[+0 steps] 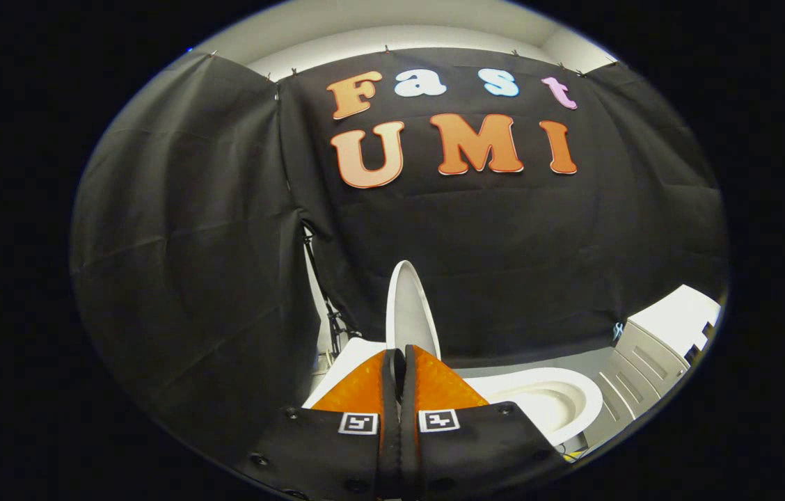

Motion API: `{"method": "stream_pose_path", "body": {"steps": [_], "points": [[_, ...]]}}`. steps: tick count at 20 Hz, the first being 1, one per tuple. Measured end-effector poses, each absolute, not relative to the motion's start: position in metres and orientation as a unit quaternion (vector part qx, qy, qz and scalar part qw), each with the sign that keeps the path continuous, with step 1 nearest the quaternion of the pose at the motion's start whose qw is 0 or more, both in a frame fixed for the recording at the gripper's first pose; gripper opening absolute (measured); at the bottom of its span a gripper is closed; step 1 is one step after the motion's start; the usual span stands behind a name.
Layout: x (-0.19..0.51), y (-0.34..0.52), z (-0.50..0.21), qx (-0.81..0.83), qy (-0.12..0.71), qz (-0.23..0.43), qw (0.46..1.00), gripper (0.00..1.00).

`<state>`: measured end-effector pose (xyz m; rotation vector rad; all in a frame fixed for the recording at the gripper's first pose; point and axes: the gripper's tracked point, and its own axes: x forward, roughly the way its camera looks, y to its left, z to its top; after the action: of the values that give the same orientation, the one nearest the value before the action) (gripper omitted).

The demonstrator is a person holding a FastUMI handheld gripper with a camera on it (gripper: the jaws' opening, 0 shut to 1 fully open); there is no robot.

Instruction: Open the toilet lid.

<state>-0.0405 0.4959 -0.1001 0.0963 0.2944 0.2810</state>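
Hand-held gripper: the hand-held gripper (399, 358) has its two fingers (434, 379) pressed together side by side, clenched, with no gap showing and nothing seen caught between them.

Finger bases: each finger carries a small square black-and-white marker (358, 423) near its root, set on a dark mount with round fasteners.

Toilet lid: the white toilet lid (410, 309) stands raised, close to upright and seen nearly edge-on, just ahead of and above the fingertips; whether the tips touch its lower edge cannot be told.

Toilet bowl: the open white toilet bowl (552, 403) lies to the right of the fingers, its rim and pale hollow exposed, low beside the mount.

Cistern side: a white surface (354, 358) shows just left of the fingers below the lid.

Cabinet: a white panelled cabinet (650, 362) stands beyond the bowl, further right, apart from it.

Backdrop: black cloth (490, 264) hangs behind the lid and bowl, clipped along its top edge; a second drape (177, 243) covers the left side.

Ceiling: a pale ceiling (392, 28) runs above the cloth.
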Motion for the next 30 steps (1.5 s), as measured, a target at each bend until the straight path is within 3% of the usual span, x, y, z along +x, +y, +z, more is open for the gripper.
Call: {"method": "stream_pose_path", "body": {"steps": [15, 16, 18, 22, 30], "points": [[-0.045, 0.515, -0.102, 0.005, 0.120, 0.131, 0.984, 0.12], [-0.042, 0.514, -0.091, 0.013, 0.113, 0.135, 0.984, 0.24], [-0.040, 0.517, -0.076, 0.012, 0.100, 0.143, 0.985, 0.26], [-0.042, 0.499, -0.043, 0.014, 0.072, 0.134, 0.988, 0.60], [-0.042, 0.448, 0.002, 0.010, 0.060, 0.129, 0.990, 0.90]]}}
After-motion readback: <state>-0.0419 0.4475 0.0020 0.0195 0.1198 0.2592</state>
